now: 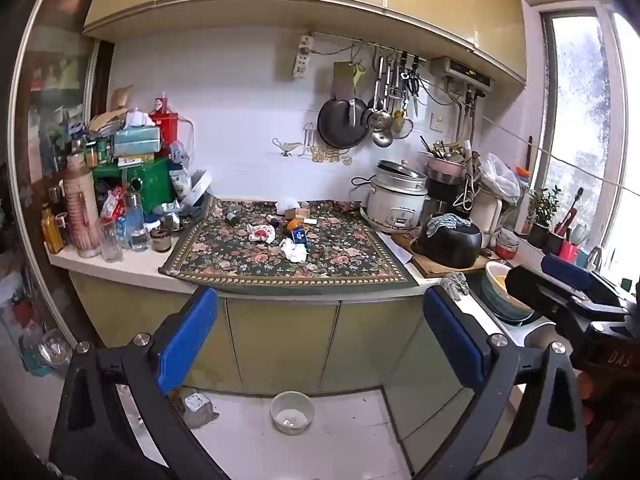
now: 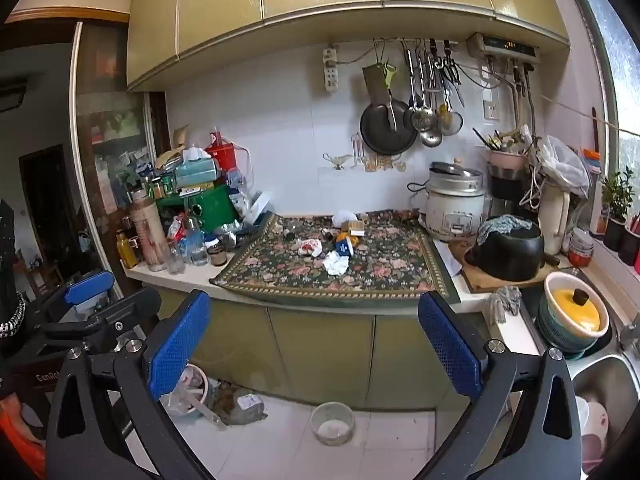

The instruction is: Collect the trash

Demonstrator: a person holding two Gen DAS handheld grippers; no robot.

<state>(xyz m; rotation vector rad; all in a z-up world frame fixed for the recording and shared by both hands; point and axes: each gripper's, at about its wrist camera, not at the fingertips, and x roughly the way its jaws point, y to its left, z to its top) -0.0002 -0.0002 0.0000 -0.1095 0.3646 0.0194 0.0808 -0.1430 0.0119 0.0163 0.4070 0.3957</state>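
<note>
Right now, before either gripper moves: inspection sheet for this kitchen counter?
Surface: floral cloth covers the middle of the counter.
Job's things: crumpled white tissue, red-and-white wrapper, small blue carton and other scraps lie mid-cloth.
Clutter: bottles and jars crowd the left end; rice cooker and black pot stand at the right.
Grippers: left gripper and right gripper both open, empty, short of the counter.
Cables: power strip hangs on the wall, its cord running right.
Surroundings: bowl on the floor; sink at the right.
</note>
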